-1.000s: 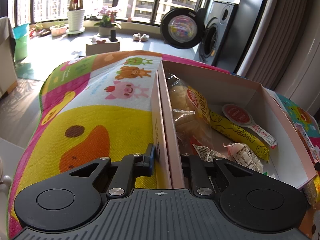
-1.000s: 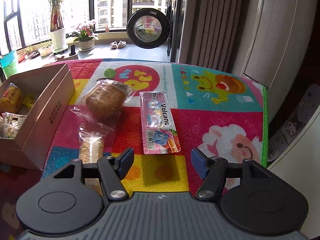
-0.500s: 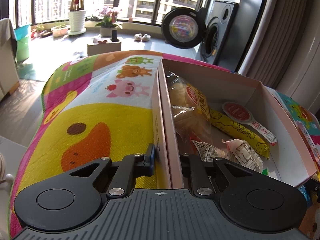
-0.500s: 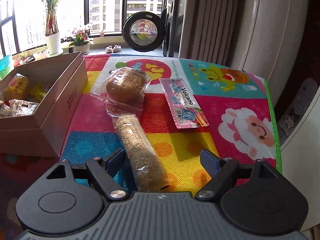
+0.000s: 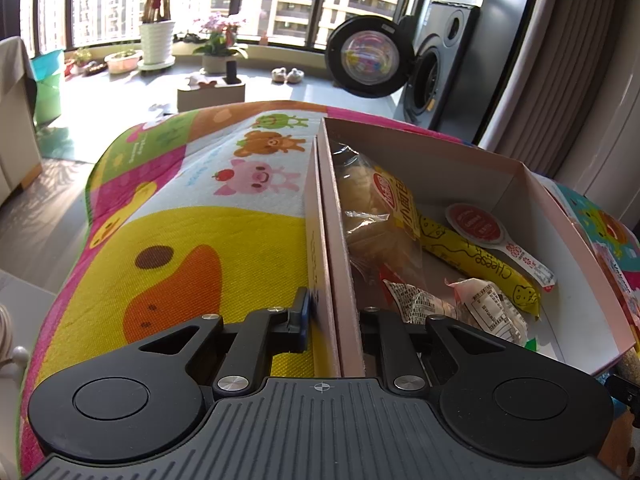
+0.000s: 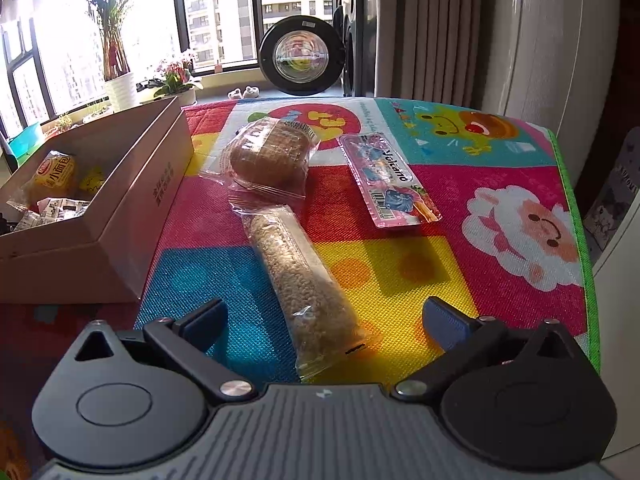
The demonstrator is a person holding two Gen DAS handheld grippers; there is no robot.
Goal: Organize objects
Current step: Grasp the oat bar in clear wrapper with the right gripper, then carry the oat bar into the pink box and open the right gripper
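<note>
Left tongs (image 5: 334,316) pinch the near wall of the snack-filled pink cardboard box (image 5: 560,216); right tongs (image 6: 325,320), spread wide and empty, straddle the long clear-wrapped grain bar (image 6: 298,276) lying on the colourful cartoon mat (image 6: 500,168) beside that box.

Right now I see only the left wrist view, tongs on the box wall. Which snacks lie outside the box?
Observer: Three lie on the mat: a long grain bar, a wrapped round bun and a pink Volcano pack.
Operator: Where are the right tongs?
Observer: The right tongs are open, one finger each side of the bar's near end.
Operator: Is the bar near the box?
Observer: It lies apart from the cardboard box, to its right.
</note>
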